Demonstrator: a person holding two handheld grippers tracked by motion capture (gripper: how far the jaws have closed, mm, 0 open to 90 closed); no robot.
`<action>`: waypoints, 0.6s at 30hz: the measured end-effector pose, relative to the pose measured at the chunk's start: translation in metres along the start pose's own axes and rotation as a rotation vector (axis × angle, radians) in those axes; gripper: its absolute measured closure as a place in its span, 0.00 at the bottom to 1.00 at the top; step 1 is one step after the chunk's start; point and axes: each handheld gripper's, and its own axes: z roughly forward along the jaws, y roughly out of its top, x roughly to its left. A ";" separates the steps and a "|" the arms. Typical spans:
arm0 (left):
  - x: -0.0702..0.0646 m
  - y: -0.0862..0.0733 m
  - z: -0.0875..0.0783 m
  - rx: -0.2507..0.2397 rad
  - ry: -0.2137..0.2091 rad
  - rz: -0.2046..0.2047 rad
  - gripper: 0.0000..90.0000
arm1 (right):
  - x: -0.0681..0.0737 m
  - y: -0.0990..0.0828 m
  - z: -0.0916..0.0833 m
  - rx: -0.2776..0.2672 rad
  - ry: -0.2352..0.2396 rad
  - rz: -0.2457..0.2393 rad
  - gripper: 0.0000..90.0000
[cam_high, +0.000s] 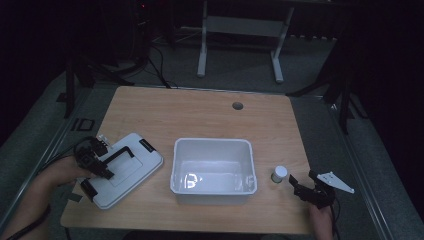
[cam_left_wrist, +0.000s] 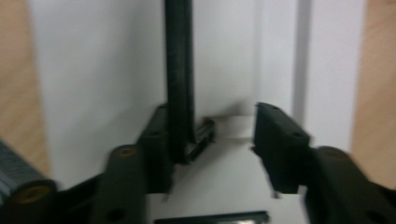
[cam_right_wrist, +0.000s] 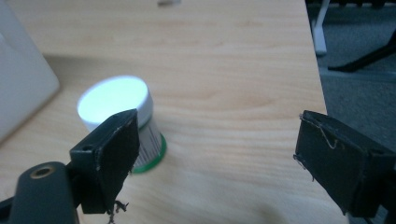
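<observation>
Right gripper (cam_right_wrist: 217, 140) jaws stand wide apart over the wooden table (cam_right_wrist: 233, 70), with a small white-capped, green-based bottle (cam_right_wrist: 119, 107) upright just behind one jaw and a white bin (cam_right_wrist: 21, 88) beyond the bottle.

White lid (cam_high: 127, 170) with black handle (cam_high: 119, 152), small white-capped bottle (cam_high: 279, 174)

The flat white lid lies askew on the table's left side, just beside the bin, its black handle (cam_left_wrist: 180, 79) raised along the top. The little bottle (cam_right_wrist: 122, 121), white cap over a green-edged base, stands upright on the wood at the right, near the bin.
</observation>
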 end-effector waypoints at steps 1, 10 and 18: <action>0.000 0.000 0.000 -0.002 0.004 -0.002 0.47 | -0.001 0.000 0.000 0.020 -0.003 -0.006 0.15; 0.004 -0.004 -0.003 -0.009 -0.006 -0.027 0.36 | -0.014 0.002 0.000 0.174 -0.051 0.051 0.14; 0.006 -0.006 -0.006 0.011 0.010 -0.028 0.36 | -0.015 0.011 -0.001 0.318 -0.034 0.022 0.14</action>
